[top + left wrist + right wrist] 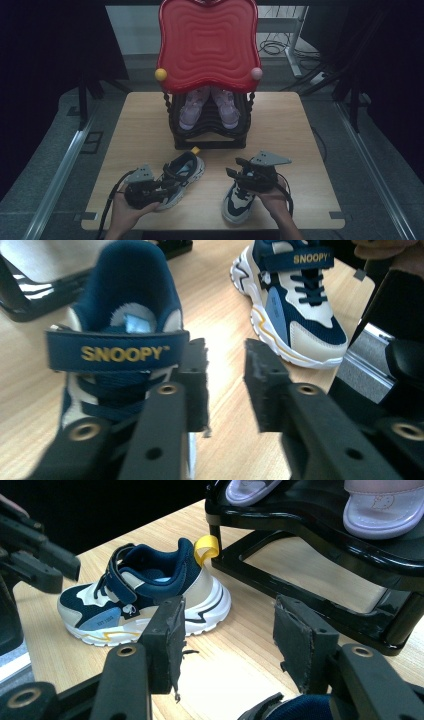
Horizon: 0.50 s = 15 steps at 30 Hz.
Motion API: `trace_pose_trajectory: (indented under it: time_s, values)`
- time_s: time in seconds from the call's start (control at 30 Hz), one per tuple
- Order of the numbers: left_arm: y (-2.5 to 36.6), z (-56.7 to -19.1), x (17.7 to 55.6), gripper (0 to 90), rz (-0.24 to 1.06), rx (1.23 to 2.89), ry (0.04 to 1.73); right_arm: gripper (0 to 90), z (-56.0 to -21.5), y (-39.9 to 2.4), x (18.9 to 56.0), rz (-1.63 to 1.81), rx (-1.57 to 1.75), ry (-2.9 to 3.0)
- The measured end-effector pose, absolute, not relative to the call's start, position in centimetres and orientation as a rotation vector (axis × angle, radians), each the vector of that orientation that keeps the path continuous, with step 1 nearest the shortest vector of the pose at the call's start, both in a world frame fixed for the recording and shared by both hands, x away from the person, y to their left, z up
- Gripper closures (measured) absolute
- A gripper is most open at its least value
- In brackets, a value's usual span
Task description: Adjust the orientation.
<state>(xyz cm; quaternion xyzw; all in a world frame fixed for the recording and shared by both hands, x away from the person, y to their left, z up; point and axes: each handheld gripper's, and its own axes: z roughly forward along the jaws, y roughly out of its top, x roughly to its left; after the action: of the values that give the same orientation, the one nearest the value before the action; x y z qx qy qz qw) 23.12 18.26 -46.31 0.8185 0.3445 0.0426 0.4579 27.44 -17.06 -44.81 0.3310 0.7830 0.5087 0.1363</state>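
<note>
Two navy and cream sneakers with a SNOOPY strap stand on the wooden table (280, 125). The left sneaker (184, 172) (117, 340) (145, 595) has a yellow heel loop that points at the rack. My left gripper (171, 182) (225, 385) is open at the sneaker's strap side, with one jaw against the tongue and bare table between the pads. The right sneaker (238, 202) (295, 305) lies under my right gripper (239, 171) (232, 645), which is open with nothing between its pads (167, 635). A navy edge of that sneaker (280, 711) shows below the jaws.
A black shoe rack (210, 135) (320, 590) with a red wavy top (207, 42) stands at the table's far middle. A pair of pink shoes (207, 107) (382, 510) sits on its shelf. Bare tabletop lies to either side of the rack.
</note>
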Motion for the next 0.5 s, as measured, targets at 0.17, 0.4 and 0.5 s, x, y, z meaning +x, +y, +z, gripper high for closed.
trace_pose_trajectory:
  time_s: [0.17, 0.4, 0.5]
  values:
    - [17.4, -46.9, 22.8, 88.5, 0.088, 2.081, 0.845, 47.4, -44.9, -17.1, 27.5, 1.457, 0.969, 2.273]
    - [16.8, -48.1, 23.1, 90.0, 0.066, 2.138, 0.878, 47.3, -45.0, -17.5, 27.5, 1.449, 0.986, 2.262]
    - [16.6, -48.6, 23.3, 90.0, 0.065, 2.157, 0.892, 47.1, -45.1, -17.5, 27.6, 1.442, 0.994, 2.269]
